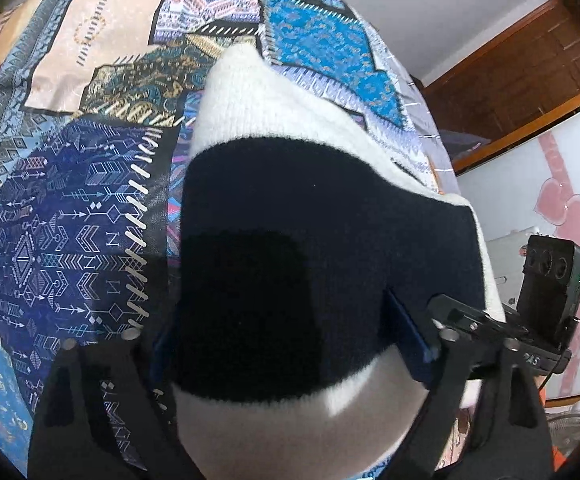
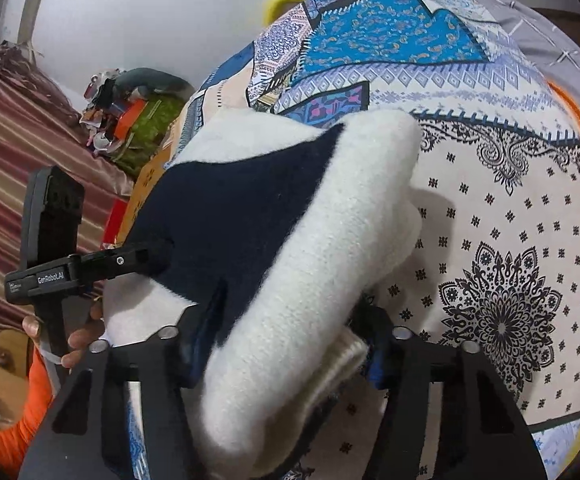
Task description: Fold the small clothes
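Note:
A thick knitted garment (image 1: 290, 240) in white with a wide navy band is held up over the patterned bedspread (image 1: 70, 216). My left gripper (image 1: 286, 344) is shut on its near edge; the cloth fills the gap between the fingers. In the right wrist view the same garment (image 2: 290, 248) hangs folded over. My right gripper (image 2: 282, 344) is shut on a thick bunch of it. The left gripper (image 2: 146, 260) also shows there, clamped on the navy part. The right gripper (image 1: 449, 320) shows in the left wrist view, at the garment's right edge.
The bedspread (image 2: 489, 240) covers the bed under both grippers. A cluttered pile (image 2: 130, 120) lies beside the bed at left, next to a striped curtain (image 2: 10, 160). A wooden door (image 1: 529, 72) and a white panel with pink hearts (image 1: 549, 208) stand at right.

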`<move>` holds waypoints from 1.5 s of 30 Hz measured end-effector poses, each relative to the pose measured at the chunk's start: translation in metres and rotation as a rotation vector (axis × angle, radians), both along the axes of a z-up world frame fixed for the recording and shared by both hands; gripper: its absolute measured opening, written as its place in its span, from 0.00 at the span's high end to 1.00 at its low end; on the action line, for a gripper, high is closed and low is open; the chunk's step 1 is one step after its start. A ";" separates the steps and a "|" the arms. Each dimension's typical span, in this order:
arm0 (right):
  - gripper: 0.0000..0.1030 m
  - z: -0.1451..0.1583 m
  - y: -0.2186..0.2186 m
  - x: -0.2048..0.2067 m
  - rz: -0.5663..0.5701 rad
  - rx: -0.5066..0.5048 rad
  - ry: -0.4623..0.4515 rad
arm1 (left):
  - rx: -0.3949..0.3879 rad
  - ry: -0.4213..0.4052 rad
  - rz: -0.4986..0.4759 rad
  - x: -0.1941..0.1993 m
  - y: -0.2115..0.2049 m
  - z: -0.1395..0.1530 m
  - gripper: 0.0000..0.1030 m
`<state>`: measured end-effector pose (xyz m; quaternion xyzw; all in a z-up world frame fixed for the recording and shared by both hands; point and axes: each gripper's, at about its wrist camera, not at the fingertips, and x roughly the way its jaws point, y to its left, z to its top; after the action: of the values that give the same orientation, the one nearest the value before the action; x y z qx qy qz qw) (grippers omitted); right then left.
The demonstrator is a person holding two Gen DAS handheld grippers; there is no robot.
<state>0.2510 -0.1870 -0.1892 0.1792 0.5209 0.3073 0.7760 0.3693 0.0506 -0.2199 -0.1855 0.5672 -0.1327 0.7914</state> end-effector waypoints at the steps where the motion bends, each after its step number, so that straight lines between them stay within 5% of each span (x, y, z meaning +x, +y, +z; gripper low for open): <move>1: 0.54 0.001 0.000 0.000 -0.001 -0.004 -0.006 | 0.001 -0.010 -0.001 -0.002 0.000 0.003 0.25; 8: 0.64 0.026 0.012 -0.005 0.006 -0.055 -0.091 | 0.036 -0.093 -0.011 -0.020 0.000 0.033 0.41; 24: 0.65 0.087 0.101 -0.003 0.125 -0.056 -0.241 | 0.038 -0.243 0.120 -0.072 0.087 0.098 0.41; 37: 0.65 0.024 0.162 0.009 0.202 -0.099 -0.093 | 0.025 -0.094 0.212 -0.091 0.142 0.028 0.41; 45: 0.59 0.020 0.164 0.004 0.242 -0.149 -0.126 | -0.011 -0.104 0.233 -0.098 0.154 0.005 0.35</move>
<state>0.2546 -0.0235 -0.1689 0.0373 0.5103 0.3696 0.7756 0.2717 0.2041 -0.2153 -0.2474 0.4991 -0.0524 0.8288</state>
